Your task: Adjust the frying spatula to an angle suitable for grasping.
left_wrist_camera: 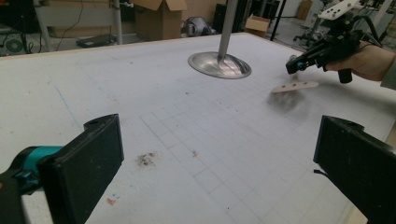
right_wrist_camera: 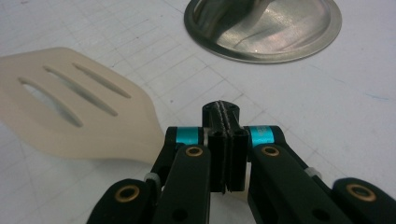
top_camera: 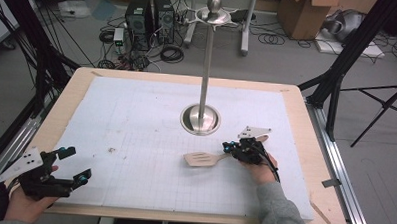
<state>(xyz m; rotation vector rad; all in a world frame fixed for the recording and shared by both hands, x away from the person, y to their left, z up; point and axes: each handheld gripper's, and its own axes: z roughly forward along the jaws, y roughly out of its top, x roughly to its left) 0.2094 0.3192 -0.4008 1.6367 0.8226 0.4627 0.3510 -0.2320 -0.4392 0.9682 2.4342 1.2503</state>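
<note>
While you scan from left to right, count two grippers, one spatula and one metal stand on the worktop. Your left gripper sits at the near left corner, its fingers spread wide with nothing between them, only bare gridded mat showing in the gap. Further right lies the single spatula, which is pale beige, flat and broad at the blade, with three long slots cut through it; in the right gripper view the blade looks smooth, with rounded corners, and narrows toward the handle. Its blade points left and its handle runs right into your right gripper. That gripper's fingers are pressed together, closed on the spatula's handle, which is hidden under them. In the left gripper view the spatula hangs just above the mat, with a blurred shadow beneath it. Just behind it and slightly to its right stands the one metal stand, a round shiny base with a tall thin pole rising to a knob. Your right hand comes in from the near right edge in a grey sleeve.
</note>
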